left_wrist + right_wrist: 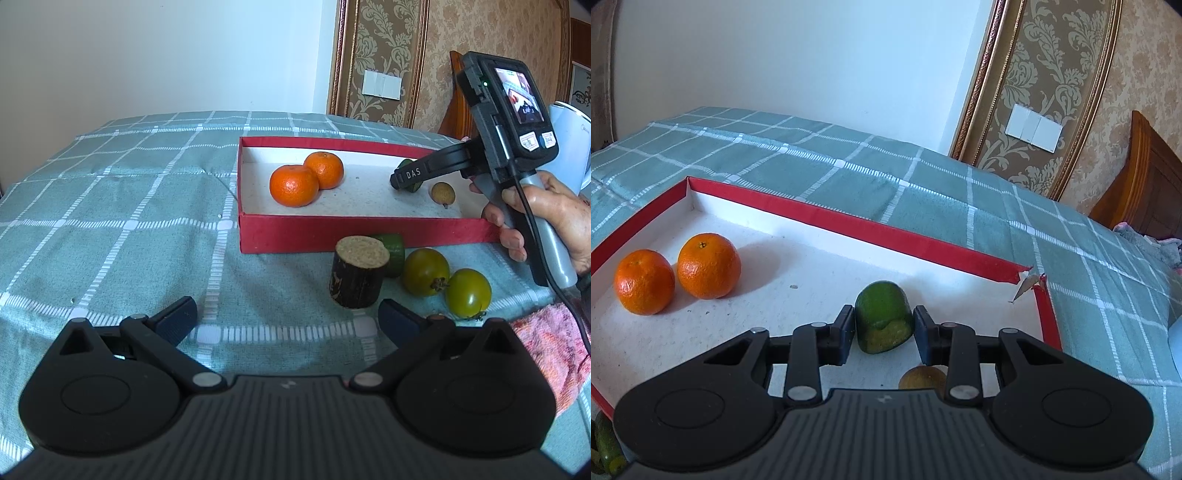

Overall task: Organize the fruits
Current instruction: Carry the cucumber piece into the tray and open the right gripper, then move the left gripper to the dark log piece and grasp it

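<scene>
A red box [332,236] with a white floor lies on the checked cloth; it also shows in the right wrist view [923,242]. Two oranges [293,184] [709,266] sit at its left. My right gripper [884,332] [404,182] is inside the box, its fingers around a green cucumber piece [882,317] that rests on the box floor, with a small gap at the right finger. A small brown fruit [443,192] [919,378] lies beside it. My left gripper [288,317] is open and empty in front of the box.
In front of the box stand a dark sugarcane piece [358,273], another cucumber piece [393,251] and two green tomatoes [424,271] [467,293]. A pink towel [554,343] lies at the right. A white kettle [572,147] stands behind the hand.
</scene>
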A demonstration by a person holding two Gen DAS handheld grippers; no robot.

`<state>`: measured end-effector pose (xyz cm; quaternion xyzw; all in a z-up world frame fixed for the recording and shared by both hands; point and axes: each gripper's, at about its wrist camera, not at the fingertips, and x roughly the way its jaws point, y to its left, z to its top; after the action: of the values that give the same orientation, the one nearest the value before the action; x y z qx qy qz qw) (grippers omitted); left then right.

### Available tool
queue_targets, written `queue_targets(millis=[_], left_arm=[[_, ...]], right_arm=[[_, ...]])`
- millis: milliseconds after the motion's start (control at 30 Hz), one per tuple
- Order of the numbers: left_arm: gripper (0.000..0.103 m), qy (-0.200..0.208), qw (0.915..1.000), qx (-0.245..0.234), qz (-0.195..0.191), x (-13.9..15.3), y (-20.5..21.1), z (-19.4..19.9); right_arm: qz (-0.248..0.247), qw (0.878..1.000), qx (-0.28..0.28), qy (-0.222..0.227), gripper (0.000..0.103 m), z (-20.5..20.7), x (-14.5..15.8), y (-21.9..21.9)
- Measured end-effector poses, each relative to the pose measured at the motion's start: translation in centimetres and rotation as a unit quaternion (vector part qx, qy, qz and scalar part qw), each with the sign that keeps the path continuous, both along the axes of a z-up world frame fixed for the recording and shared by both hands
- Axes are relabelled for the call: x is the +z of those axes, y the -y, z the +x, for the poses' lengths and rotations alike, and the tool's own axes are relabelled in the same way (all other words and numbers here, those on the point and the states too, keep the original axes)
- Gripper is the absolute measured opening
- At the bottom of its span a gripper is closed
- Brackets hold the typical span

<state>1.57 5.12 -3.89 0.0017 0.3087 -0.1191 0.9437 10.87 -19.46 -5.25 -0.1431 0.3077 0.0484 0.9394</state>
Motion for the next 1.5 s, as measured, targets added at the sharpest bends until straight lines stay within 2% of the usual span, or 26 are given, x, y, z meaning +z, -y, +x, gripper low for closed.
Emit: queue_targets(millis=[67, 133, 167, 367, 433, 533, 800, 900, 1067, 1267, 1400, 1500], left_arm=[[0.103, 0.000, 1.0000, 0.000, 0.000, 0.0, 0.0, 0.0], [0.103, 0.000, 1.0000, 0.000, 0.000, 0.0, 0.0, 0.0], [0.103, 0.000, 1.0000, 0.000, 0.001, 0.0, 0.0, 0.0], [0.103, 0.000, 1.0000, 0.000, 0.002, 0.0, 0.0, 0.0], [0.103, 0.000, 1.0000, 0.000, 0.002, 0.0, 0.0, 0.0], [0.103, -0.001, 1.0000, 0.000, 0.003, -0.1, 0.0, 0.1], [0.103, -0.002, 0.9999, 0.000, 0.010, -0.1, 0.1, 0.1], [0.103, -0.002, 0.9999, 0.000, 0.014, -0.1, 0.2, 0.1], [0.103, -0.002, 0.9999, 0.000, 0.014, -0.1, 0.2, 0.2], [0.103, -0.002, 0.9995, 0.015, 0.028, 0.0, 0.8, 0.3], [0.103, 0.004, 0.9996, 0.015, 0.025, 0.3, 1.6, 0.2], [0.103, 0.026, 0.9984, 0.014, 0.047, 0.8, 2.8, 0.0]], right_arm=[[-0.002, 1.000, 0.004, 0.003, 0.056, -0.4, 0.1, 0.0], [-0.007, 1.000, 0.003, 0.019, 0.067, -1.0, 0.2, -0.1], [-0.009, 1.000, 0.003, 0.026, 0.069, -1.3, 0.3, -0.2], [0.015, 0.999, 0.005, 0.051, 0.069, -3.9, 1.5, 0.9], [0.037, 0.997, 0.006, 0.065, 0.071, -5.4, 2.1, 1.9], [0.075, 0.994, 0.015, 0.083, 0.080, -8.2, 2.8, 3.7], [0.150, 0.982, 0.065, 0.094, 0.080, -14.0, 2.8, 7.4], [0.153, 0.981, 0.062, 0.102, 0.080, -15.2, 1.5, 7.6], [0.156, 0.984, 0.055, 0.073, 0.080, -14.9, 0.4, 7.3], [0.156, 0.983, 0.042, 0.089, 0.084, -15.5, 0.5, 7.6], [0.156, 0.983, 0.041, 0.083, 0.085, -15.4, 0.4, 7.6], [0.153, 0.985, 0.035, 0.077, 0.085, -15.2, 0.2, 7.7]])
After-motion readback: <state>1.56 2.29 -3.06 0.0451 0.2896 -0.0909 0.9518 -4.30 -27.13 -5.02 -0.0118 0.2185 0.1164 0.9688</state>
